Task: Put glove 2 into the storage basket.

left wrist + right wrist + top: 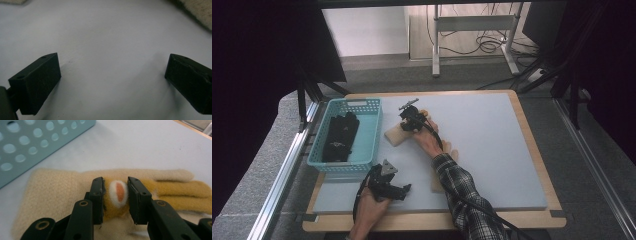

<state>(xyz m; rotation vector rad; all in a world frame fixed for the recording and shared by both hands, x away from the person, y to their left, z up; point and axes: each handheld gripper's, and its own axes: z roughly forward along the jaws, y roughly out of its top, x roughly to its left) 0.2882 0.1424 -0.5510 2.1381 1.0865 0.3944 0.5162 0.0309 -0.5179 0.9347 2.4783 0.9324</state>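
Glove (62,192) lies beside the basket (346,135) near the surface's far-left corner, fingers pointing away from it; right tongs (115,195) pinch its middle, left tongs (112,82) gape wide, idle.

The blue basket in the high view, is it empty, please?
No, the blue basket holds dark gloves lying inside it.

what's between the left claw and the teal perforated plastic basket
Bare pale grey mat, seen in the high view: the left claw rests just below the teal perforated plastic basket.
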